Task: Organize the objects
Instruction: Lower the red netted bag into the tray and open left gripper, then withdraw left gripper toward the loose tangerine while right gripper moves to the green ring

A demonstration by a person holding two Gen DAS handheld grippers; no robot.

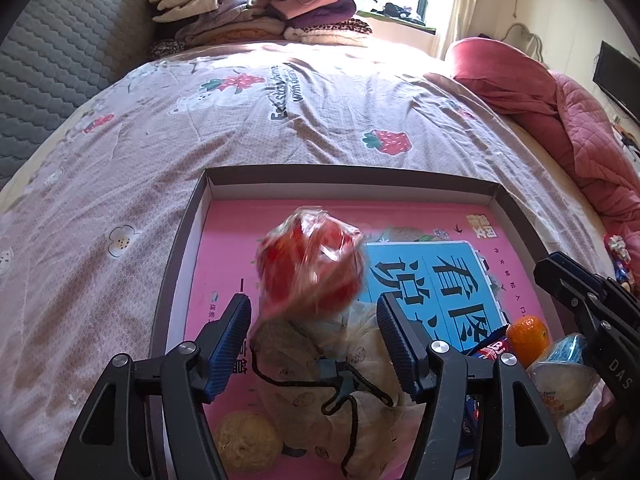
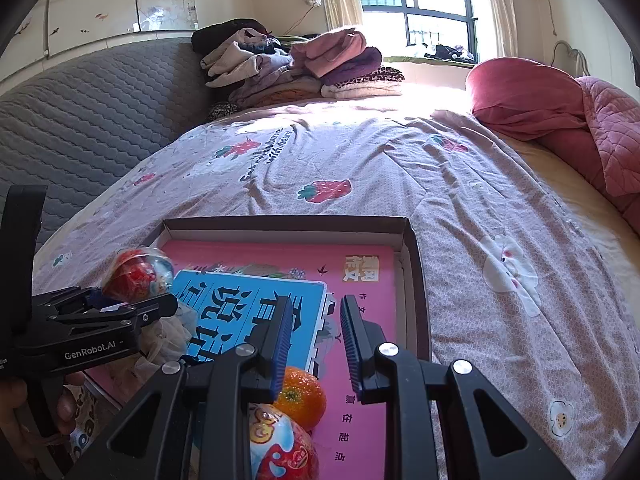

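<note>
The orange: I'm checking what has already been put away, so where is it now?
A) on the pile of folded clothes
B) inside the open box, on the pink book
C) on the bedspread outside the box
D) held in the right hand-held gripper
B: the orange lies on the pink book inside the box, with nothing gripping it.

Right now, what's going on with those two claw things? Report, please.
Left gripper open; blurred red wrapped ball beyond its fingertips. Right gripper empty above tangerine. Nothing blocking the box.

Folded clothes (image 2: 296,68) heap behind a strawberry-print bedsheet (image 2: 360,168), beside a pink quilt (image 2: 560,120).
</note>
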